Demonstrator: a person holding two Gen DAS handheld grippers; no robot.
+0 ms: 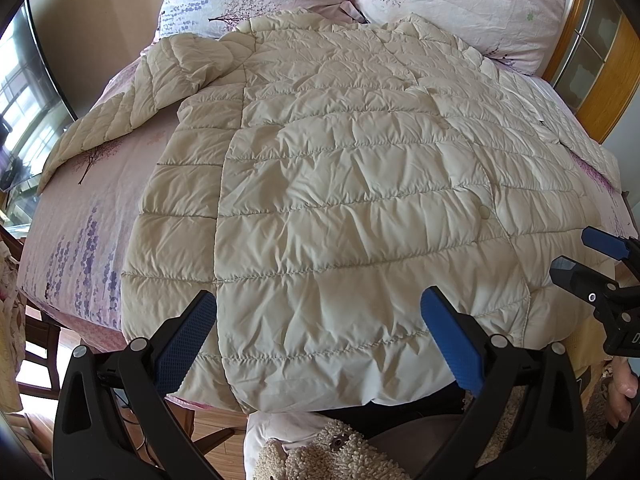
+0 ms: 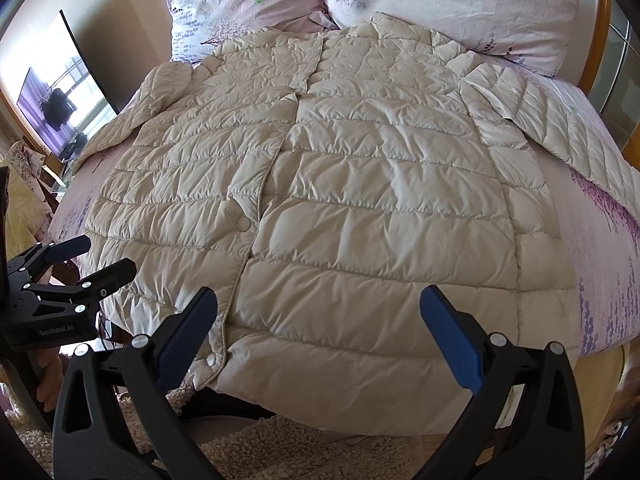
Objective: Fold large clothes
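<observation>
Left wrist view: puffer jacket (image 1: 340, 184) lies lengthwise, collar toward pillows (image 1: 460, 4), both hand-held grippers wide open, empty.

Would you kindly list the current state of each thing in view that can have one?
Cream quilted down jacket: spread flat on the bed, front up, snapped closed, unfolded.
Jacket sleeves: both laid out to the sides.
Left gripper: open, empty, over the hem.
Right gripper: open, empty, over the hem.
Pillows: propped behind the collar.

The jacket (image 2: 320, 208) lies spread on the bed (image 2: 600, 272), ahead of both open grippers. Two pillows (image 2: 440, 4) sit beyond its collar. Its sleeves extend out to either side.
</observation>
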